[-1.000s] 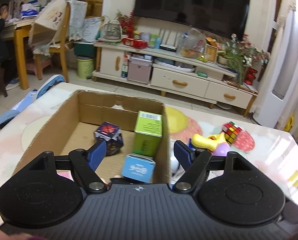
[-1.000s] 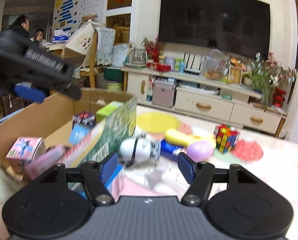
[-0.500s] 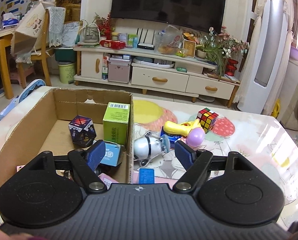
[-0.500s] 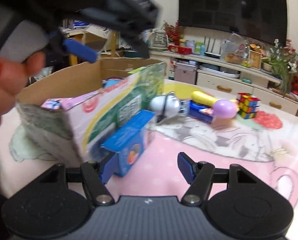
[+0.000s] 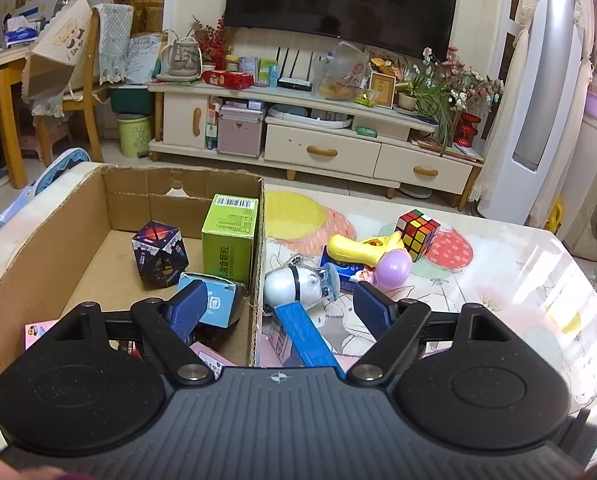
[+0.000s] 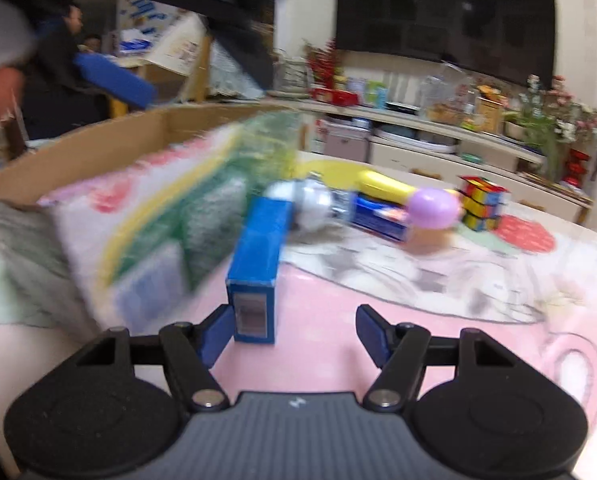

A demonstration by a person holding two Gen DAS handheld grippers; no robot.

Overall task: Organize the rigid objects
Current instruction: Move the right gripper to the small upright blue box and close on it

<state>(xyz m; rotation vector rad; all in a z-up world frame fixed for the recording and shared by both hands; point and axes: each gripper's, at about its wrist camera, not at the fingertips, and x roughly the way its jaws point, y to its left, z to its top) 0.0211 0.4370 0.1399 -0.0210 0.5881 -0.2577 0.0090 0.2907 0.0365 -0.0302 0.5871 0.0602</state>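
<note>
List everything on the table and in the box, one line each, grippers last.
cardboard box: 1, brown, left part of table
green carton: 1, green, upright in box against its right wall
dark cube: 1, navy patterned, box floor
light blue carton: 1, in box, near side
pink packets: at least 2, box near edge, partly hidden
long blue box: 1, blue, on table beside box
silver toy: 1, white-silver, table
yellow toy: 1, table
purple egg: 1, table
puzzle cube: 1, multicoloured, table
left gripper: open, empty, jaws just opening
right gripper: open, long blue box end by left finger
</note>
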